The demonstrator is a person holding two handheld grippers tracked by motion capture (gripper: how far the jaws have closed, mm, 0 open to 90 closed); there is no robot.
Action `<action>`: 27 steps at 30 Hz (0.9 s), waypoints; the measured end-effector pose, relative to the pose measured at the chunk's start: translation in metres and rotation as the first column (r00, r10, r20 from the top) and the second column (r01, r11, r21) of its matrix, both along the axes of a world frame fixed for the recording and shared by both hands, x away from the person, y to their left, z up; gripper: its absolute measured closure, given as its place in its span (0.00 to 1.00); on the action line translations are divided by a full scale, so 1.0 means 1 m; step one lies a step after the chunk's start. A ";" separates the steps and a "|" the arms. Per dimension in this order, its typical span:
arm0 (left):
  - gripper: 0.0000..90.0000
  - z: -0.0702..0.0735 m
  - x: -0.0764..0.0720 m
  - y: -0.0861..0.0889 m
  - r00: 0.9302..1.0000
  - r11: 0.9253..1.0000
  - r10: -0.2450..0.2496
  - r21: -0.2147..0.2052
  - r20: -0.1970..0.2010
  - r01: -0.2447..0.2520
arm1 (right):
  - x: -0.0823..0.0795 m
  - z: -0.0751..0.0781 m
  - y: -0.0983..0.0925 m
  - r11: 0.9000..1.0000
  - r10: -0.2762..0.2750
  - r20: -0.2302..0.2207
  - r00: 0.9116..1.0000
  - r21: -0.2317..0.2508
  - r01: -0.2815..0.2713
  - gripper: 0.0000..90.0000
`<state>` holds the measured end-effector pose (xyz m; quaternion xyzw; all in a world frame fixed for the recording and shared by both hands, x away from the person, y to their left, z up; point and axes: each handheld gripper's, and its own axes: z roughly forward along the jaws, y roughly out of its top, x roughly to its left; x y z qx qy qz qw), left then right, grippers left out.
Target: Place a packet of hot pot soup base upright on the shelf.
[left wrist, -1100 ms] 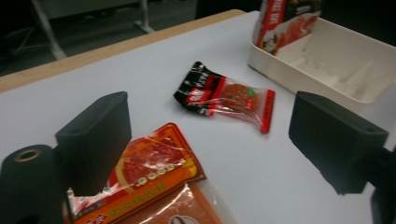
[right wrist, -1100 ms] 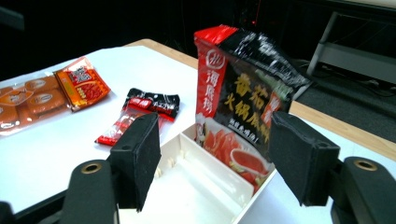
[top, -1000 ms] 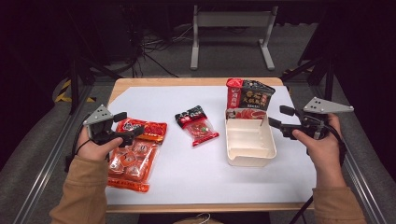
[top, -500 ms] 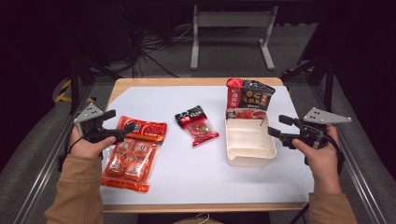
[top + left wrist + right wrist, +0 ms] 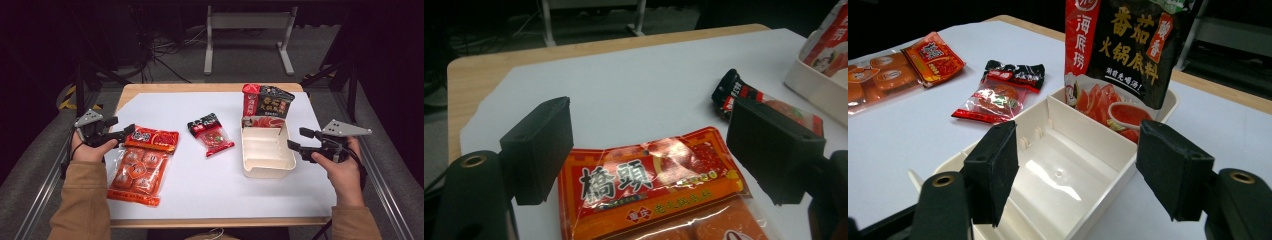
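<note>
The left gripper (image 5: 649,150) has been narrowing its still-parted jaws around the top edge of the orange packet (image 5: 142,162), which lies well left of the cream box (image 5: 265,150). The grasp seems underway; next comes pinching. The right gripper (image 5: 1083,165) hangs wide, empty, beside that box.

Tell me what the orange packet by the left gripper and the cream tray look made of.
Orange packet: thin glossy plastic film, judging by the crinkles and glare, with a clear lower part showing the portions inside. Cream tray: probably rigid moulded plastic, smooth with a soft sheen and thin divider walls.
</note>
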<state>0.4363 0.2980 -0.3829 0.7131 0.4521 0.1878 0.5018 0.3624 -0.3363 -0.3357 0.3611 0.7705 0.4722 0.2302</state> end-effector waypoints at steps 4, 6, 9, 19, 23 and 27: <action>0.26 -0.006 0.010 0.006 1.000 0.999 0.005 0.048 -0.022 -0.004 | 0.001 -0.002 0.002 1.000 0.004 -0.005 1.000 -0.009 -0.004 0.37; 0.29 -0.011 0.014 0.006 0.999 0.998 0.004 0.069 -0.036 -0.002 | 0.001 -0.003 0.002 1.000 0.003 -0.005 1.000 -0.017 -0.003 0.36; 0.30 -0.018 0.021 0.006 0.998 0.995 0.014 0.096 -0.063 -0.008 | 0.002 -0.005 0.003 1.000 0.002 -0.008 1.000 -0.016 -0.002 0.36; 0.26 -0.041 0.045 0.000 0.989 0.994 0.051 0.104 -0.137 -0.037 | 0.000 -0.010 0.000 1.000 -0.012 -0.016 1.000 -0.025 0.011 0.36; 0.22 -0.049 0.053 -0.001 0.988 0.995 0.059 0.091 -0.144 -0.046 | -0.004 -0.011 -0.004 0.999 -0.027 -0.015 1.000 -0.032 0.027 0.36; 0.18 -0.054 0.056 -0.004 0.985 0.995 0.050 0.092 -0.168 -0.034 | -0.006 -0.013 -0.006 0.999 -0.035 -0.018 0.999 -0.037 0.034 0.36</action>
